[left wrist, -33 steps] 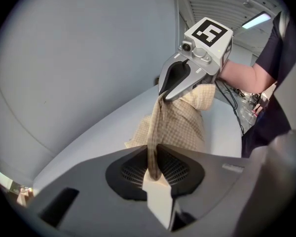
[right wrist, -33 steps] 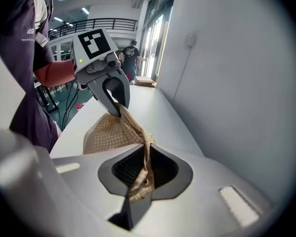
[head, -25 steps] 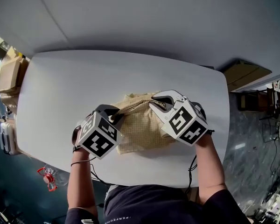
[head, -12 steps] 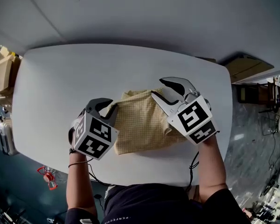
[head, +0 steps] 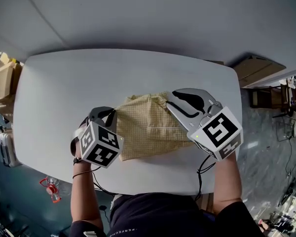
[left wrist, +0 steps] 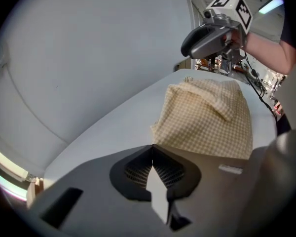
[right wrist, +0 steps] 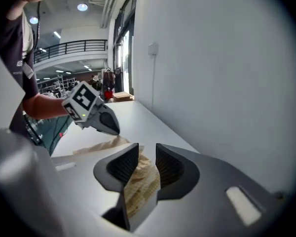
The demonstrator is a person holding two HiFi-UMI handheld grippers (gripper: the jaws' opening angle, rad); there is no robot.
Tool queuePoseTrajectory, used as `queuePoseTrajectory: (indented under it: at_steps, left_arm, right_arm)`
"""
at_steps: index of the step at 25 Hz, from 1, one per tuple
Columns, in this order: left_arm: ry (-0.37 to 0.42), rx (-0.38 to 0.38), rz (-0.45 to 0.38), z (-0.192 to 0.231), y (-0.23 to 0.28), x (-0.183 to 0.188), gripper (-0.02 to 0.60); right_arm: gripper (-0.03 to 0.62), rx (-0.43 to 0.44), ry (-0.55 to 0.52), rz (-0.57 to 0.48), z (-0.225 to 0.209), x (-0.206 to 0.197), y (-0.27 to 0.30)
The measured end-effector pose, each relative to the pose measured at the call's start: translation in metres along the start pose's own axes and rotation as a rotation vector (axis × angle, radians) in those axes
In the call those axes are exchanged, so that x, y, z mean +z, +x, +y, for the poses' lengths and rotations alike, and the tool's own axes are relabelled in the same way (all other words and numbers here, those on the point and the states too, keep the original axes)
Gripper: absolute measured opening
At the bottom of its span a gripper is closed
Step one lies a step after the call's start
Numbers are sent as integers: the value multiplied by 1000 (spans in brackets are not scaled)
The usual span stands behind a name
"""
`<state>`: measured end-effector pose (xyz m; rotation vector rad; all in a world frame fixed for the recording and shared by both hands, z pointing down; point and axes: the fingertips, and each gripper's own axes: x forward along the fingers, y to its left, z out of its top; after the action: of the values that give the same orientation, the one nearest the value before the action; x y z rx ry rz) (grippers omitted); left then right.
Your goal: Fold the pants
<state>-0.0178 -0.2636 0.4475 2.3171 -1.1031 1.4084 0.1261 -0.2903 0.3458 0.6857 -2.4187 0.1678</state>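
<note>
Pants (head: 148, 125) lie between the shut left gripper (head: 109, 114), at their left edge, and the right gripper (head: 170, 101), above their right edge with jaws apart but just closing.

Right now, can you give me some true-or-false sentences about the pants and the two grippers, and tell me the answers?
1. The pants lie folded on the white table. True.
2. The left gripper has its jaws wide apart. False: they are shut, with nothing between them.
3. The pants are blue. False: they are tan with small checks.
4. The right gripper has its jaws apart. True. They have just been closing, and the pants show through the gap but are not pinched.
</note>
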Motion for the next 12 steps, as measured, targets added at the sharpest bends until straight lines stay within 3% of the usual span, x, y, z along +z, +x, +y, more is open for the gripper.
queuePoseTrajectory:
  at_steps: [5,9,12]
  left_arm:
    - [21,53,-17,-4,-13,-2,-3]
    - [-39,14,-77,-24,-25,3,-3]
    - [-36,-9,-87,-43,-29,2,-3]
  right_arm:
    - [114,89,-34,57,61,-29,-3]
    - [152,115,-116,138,91,-56,3]
    - [171,94,-204,198,97,-72,10]
